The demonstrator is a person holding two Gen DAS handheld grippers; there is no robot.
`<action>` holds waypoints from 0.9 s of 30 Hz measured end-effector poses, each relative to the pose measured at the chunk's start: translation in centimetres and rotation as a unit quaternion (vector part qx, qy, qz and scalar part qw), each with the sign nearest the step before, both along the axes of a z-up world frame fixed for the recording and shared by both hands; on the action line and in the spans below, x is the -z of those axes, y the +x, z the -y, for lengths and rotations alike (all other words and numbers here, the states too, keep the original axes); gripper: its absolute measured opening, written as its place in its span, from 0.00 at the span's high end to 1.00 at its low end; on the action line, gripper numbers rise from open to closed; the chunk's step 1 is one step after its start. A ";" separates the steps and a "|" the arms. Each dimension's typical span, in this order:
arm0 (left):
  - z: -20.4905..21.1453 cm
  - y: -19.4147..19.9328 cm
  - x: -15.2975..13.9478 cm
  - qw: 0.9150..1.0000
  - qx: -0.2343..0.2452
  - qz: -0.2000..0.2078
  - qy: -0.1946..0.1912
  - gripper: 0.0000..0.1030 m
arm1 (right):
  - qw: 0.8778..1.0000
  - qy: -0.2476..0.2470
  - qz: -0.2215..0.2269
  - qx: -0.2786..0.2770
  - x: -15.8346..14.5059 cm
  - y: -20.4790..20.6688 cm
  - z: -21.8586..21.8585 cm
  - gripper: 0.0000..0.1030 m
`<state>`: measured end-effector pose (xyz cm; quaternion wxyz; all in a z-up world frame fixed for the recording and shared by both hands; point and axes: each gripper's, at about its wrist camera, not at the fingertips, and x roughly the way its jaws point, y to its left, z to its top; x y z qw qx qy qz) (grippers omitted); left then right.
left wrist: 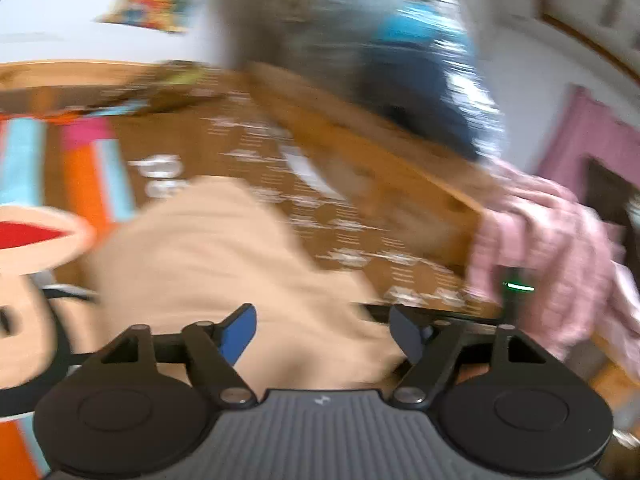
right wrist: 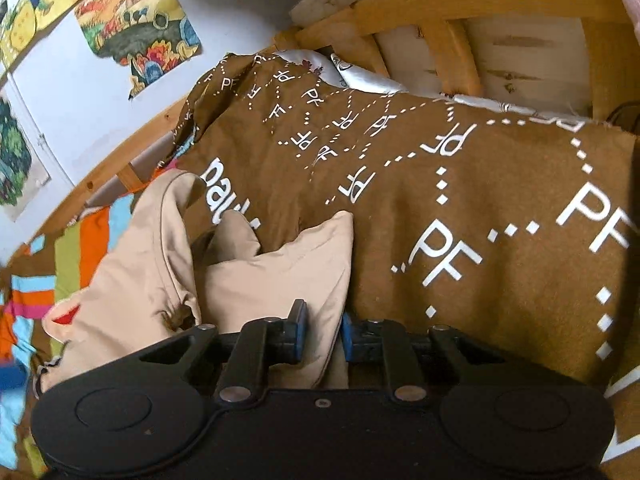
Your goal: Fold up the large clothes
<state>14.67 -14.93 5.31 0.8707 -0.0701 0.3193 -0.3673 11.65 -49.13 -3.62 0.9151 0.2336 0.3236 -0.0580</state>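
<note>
Brown blanket (right wrist: 460,208) w/ white "PF" print covers the bed, wooden frame (right wrist: 460,12) behind. Beige garment (right wrist: 160,272) lies crumpled on it. Right gripper (right wrist: 323,334) has its jaws pinched on a fold of the fabric. Left gripper (left wrist: 323,334) is spread wide over the garment, gripping nothing; that view's blurry.

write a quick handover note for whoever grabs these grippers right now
Right gripper: shut on an edge of the beige garment.
Left gripper: open, holding nothing, hovering over the same garment; its view is motion-blurred.
The garment lies crumpled on the brown blanket with white PF lettering, on a wooden-framed bed.
Done: one edge gripped. No neat fold visible yet.
Left: probably grab a second edge with the left gripper, spread the garment flat, then fold.
</note>
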 end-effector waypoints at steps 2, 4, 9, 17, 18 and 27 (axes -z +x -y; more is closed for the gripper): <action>-0.5 1.3 0.8 0.998 -0.043 -0.018 0.036 0.23 | 1.000 -0.006 0.002 0.007 -0.4 -0.3 -0.1 0.75; -0.8 2.5 1.9 0.995 -0.066 -0.042 0.058 0.23 | 1.000 -0.022 0.013 0.012 -1.5 -0.8 -0.2 0.67; -1.2 4.3 4.2 0.991 -0.072 -0.092 0.057 0.23 | 0.994 -0.059 0.087 -0.003 -4.9 -3.3 -1.8 0.65; -0.8 3.9 5.5 0.991 -0.051 -0.094 0.084 0.20 | 0.994 -0.067 -0.003 -0.082 -2.7 -4.6 -5.0 0.66; -0.7 3.7 5.6 0.991 -0.048 -0.092 0.089 0.20 | 0.994 -0.065 -0.023 -0.084 -2.2 -4.5 -5.2 0.67; -0.4 1.9 7.6 0.990 -0.032 -0.072 0.115 0.18 | 0.989 -0.089 -0.077 -0.087 0.4 -4.8 -6.7 0.70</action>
